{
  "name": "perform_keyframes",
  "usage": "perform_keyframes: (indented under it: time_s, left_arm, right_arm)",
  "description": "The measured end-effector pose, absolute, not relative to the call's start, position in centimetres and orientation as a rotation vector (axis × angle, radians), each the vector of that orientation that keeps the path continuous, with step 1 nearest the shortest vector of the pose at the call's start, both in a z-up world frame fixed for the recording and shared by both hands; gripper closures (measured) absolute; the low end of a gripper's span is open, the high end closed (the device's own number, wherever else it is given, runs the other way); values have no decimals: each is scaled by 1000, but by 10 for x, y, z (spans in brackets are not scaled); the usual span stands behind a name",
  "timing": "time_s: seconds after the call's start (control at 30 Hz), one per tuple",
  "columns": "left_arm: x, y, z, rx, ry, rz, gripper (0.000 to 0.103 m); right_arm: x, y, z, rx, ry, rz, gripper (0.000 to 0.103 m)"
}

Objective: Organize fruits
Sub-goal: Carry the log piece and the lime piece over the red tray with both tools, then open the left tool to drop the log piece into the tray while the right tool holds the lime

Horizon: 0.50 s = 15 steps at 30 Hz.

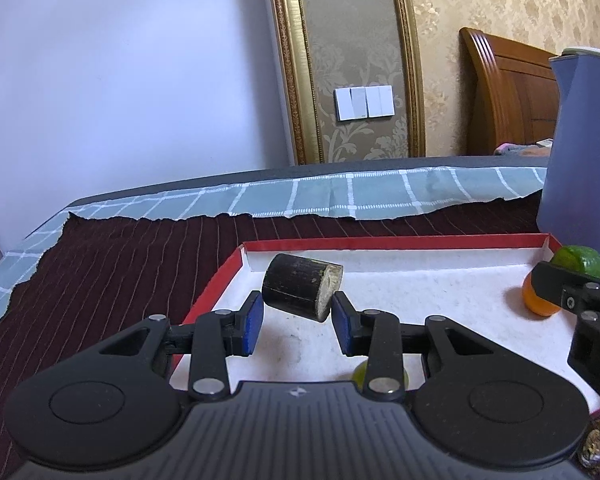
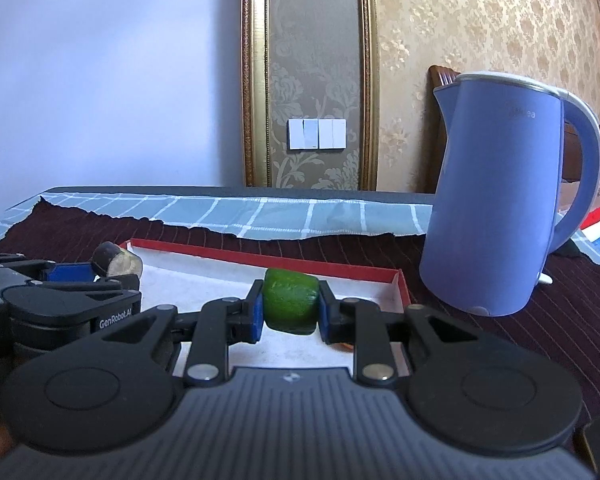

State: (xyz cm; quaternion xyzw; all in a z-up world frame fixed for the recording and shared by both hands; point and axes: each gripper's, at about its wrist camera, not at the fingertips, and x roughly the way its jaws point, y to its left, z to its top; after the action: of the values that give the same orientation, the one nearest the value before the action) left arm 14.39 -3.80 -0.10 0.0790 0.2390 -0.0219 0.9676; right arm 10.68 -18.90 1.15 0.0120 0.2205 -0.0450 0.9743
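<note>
Item: my left gripper (image 1: 298, 320) pinched a short dark-barked cylinder with a pale fibrous cut end (image 1: 302, 287) above the red-rimmed white cardboard tray (image 1: 420, 280). Item: my right gripper (image 2: 290, 306) squeezed a glossy green lime (image 2: 290, 300), flattened between blue pads, over the same tray; smooth blue plastic kettle (image 2: 500, 200) ahead-right.

Left wrist view: mounted on the left hand-held gripper (image 1: 297, 312), facing along its fingers, angled slightly downward, close above the red-rimmed tray (image 1: 400, 242). Right wrist view: same mounting on the right hand-held gripper (image 2: 291, 308), beside it. Shared: tray, blue kettle (image 2: 500, 200), counter's far edge with checked cloth (image 1: 340, 196), wall switches (image 2: 317, 133).
</note>
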Motion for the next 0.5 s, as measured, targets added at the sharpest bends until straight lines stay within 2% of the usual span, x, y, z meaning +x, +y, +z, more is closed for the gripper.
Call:
perform_keyframes:
  time_s: [0.5]
  left_arm:
    - [163,-40,-1,135,481,-53,67]
  right_arm:
    - [119,-190,8,10,449,-106,79]
